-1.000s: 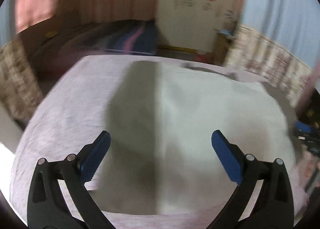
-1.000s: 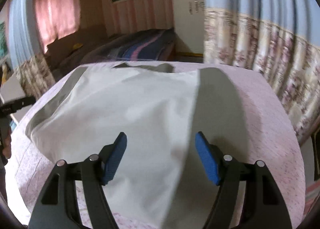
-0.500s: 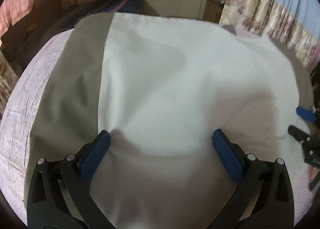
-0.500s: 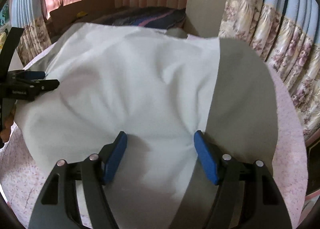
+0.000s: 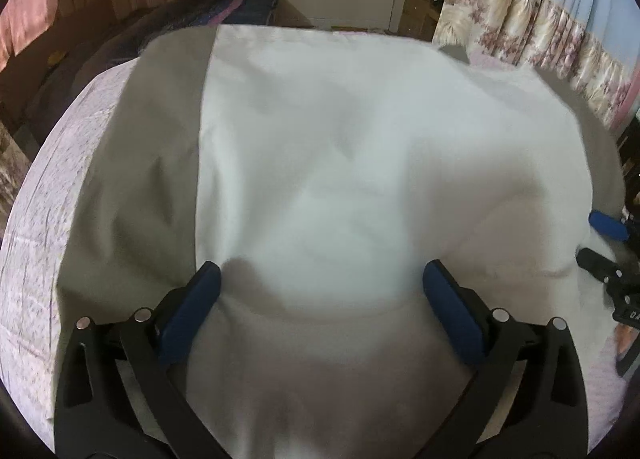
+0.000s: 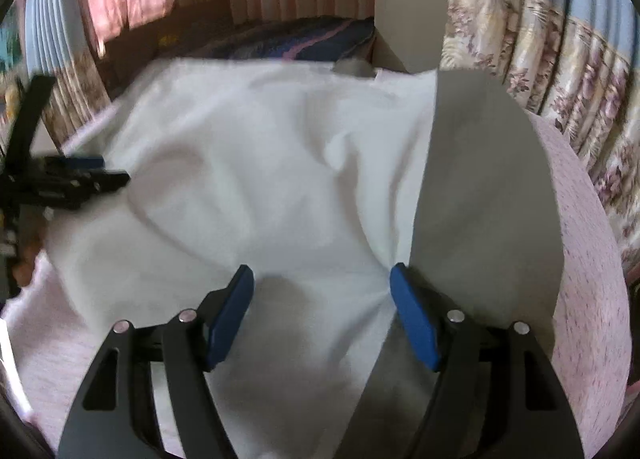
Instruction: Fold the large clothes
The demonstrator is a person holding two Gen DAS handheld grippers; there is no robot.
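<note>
- The white garment (image 5: 340, 187) lies spread over the pink floral bedcover (image 5: 60, 219), with a grey side panel (image 5: 144, 187) along each long edge; its near hem sits just under both tools.
- The left gripper (image 5: 320, 287) hovers over the near part of the garment, just inside its grey panel, jaws spread wide, with cloth below them but nothing pinched.
- The right gripper (image 6: 322, 287) is likewise spread, one blue pad (image 6: 412, 315) at the seam where white meets the grey panel (image 6: 480, 199); the cloth puckers there, though I cannot tell whether the pad presses it.
- The step in hand looks like taking hold of the near edge for a fold away towards the far end of the garment.
- To do it well, each tool should probably go down at a matching spot on the garment's near hem, so the fold line runs square.
- Gather only one layer's edge; a deep bite would likely drag the bedcover along.
- Close both grips before lifting, then lift evenly, since the soft cloth is likely to sag and wrinkle between the two holds.
- The wrinkles across the middle of the garment may need smoothing after the fold.
</note>
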